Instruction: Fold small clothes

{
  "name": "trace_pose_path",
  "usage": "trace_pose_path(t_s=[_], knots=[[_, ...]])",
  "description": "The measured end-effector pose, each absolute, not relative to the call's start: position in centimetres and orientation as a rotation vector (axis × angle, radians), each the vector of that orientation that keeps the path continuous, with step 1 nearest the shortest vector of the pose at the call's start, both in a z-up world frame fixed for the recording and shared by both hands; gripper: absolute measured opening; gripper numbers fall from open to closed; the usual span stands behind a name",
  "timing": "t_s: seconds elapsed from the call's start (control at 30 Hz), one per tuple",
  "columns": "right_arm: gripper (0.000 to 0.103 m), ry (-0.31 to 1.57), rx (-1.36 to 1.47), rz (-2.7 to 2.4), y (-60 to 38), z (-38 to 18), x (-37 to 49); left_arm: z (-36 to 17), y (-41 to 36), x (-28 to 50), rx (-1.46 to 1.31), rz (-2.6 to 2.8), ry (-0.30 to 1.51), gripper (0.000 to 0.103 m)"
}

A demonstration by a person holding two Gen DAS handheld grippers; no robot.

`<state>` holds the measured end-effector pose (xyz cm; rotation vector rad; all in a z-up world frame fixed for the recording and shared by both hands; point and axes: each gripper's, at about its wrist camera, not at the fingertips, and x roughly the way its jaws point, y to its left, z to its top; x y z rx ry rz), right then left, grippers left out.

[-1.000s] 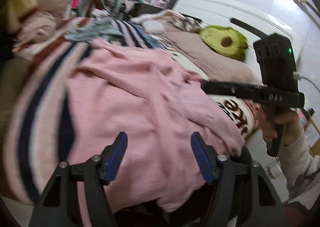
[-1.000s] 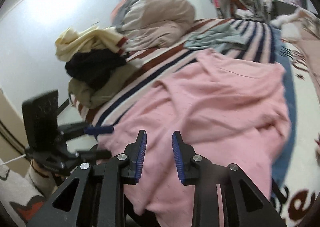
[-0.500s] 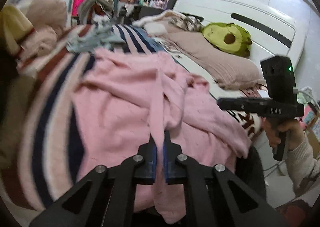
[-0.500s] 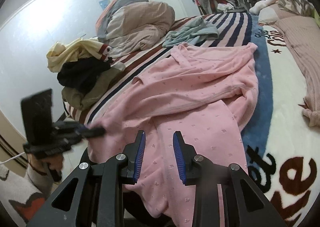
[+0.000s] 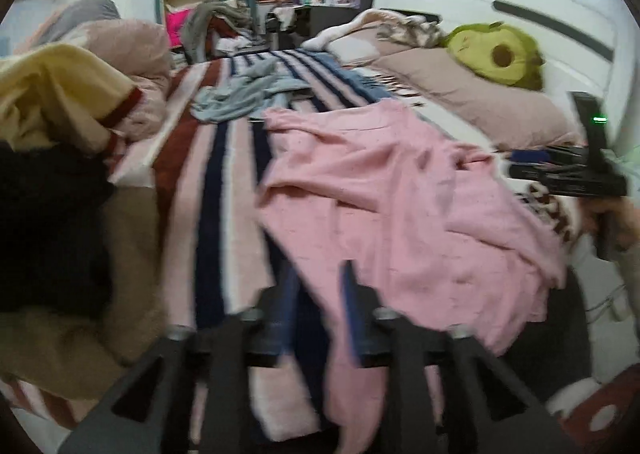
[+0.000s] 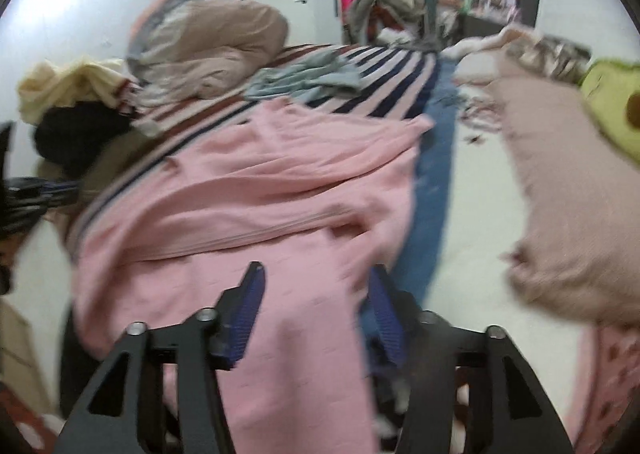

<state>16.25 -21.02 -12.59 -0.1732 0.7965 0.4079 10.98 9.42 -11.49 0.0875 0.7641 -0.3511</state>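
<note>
A pink garment point(image 5: 400, 205) lies crumpled on the striped bedspread point(image 5: 208, 173), its near edge hanging over the bed's front. My left gripper point(image 5: 318, 306) is open at the garment's near left edge, with the pink hem beside its right finger. The garment also shows in the right wrist view point(image 6: 256, 189). My right gripper point(image 6: 316, 318) is open wide over the near part, with pink cloth between its fingers. The right gripper appears at the right edge of the left wrist view point(image 5: 560, 173).
A pile of yellow, black and tan clothes point(image 5: 48, 157) sits at the left of the bed. A grey-blue garment point(image 5: 248, 93) lies farther back. A pink pillow point(image 6: 568, 189) and a green avocado plush point(image 5: 496, 53) lie by the white headboard. A rolled duvet point(image 6: 208, 37) is at the back.
My left gripper was shut on a fold of the pink garment; it has opened and shifted left. My right gripper has opened wider and swung right.
</note>
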Motion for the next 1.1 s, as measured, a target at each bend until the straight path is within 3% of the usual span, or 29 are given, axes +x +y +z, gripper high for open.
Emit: trace_pose_path(t_s=[0.47, 0.6, 0.73, 0.77, 0.8, 0.87, 1.1], knots=[[0.054, 0.908, -0.444, 0.389, -18.6, -16.5, 24.1, -16.7, 5.5, 11.2, 0.012, -0.516, 0.871, 0.039], [0.054, 0.902, -0.495, 0.366, -18.0, -17.4, 24.5, -17.1, 5.3, 11.9, 0.002, -0.535, 0.88, 0.028], [0.052, 0.847, -0.447, 0.316, -18.5, -16.8, 25.2, -17.0, 5.4, 12.7, -0.009, -0.531, 0.872, 0.027], [0.043, 0.818, -0.431, 0.29, -18.9, -16.5, 25.4, -16.9, 5.4, 12.8, -0.008, -0.529, 0.868, 0.027], [0.028, 0.803, -0.42, 0.278, -19.1, -16.2, 25.6, -16.8, 5.4, 12.8, -0.005, -0.527, 0.861, 0.027], [0.015, 0.783, -0.384, 0.249, -19.8, -15.8, 26.0, -16.6, 5.4, 13.0, -0.01, -0.529, 0.858, 0.029], [0.01, 0.765, -0.312, 0.139, -23.4, -15.4, 25.6, -16.9, 4.5, 13.2, -0.025, -0.564, 0.875, 0.032]])
